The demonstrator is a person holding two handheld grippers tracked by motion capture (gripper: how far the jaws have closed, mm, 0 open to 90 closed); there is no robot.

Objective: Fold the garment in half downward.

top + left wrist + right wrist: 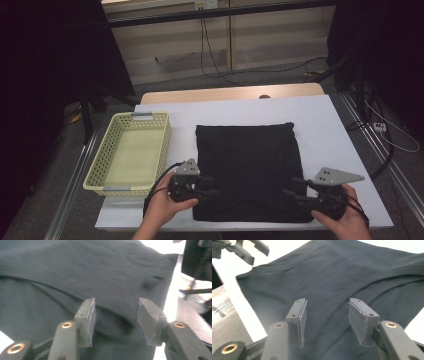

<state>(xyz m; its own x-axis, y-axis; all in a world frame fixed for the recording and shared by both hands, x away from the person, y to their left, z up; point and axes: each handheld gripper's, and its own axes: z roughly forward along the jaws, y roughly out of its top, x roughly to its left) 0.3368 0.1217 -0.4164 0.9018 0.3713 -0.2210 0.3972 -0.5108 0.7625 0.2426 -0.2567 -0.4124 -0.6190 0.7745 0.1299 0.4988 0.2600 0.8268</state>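
High view first: I'm holding my left gripper [210, 185] over the near left part of the black cloth [247, 160] and my right gripper [295, 190] over its near right part. That cloth is lying folded in the middle of the white table [325, 125], just beside the yellow basket [107, 150] (which is sitting off to its left). Both sets of jaws are standing spread with nothing between them, hovering close above the fabric, whose seams and folds are running under them in the gripper views.
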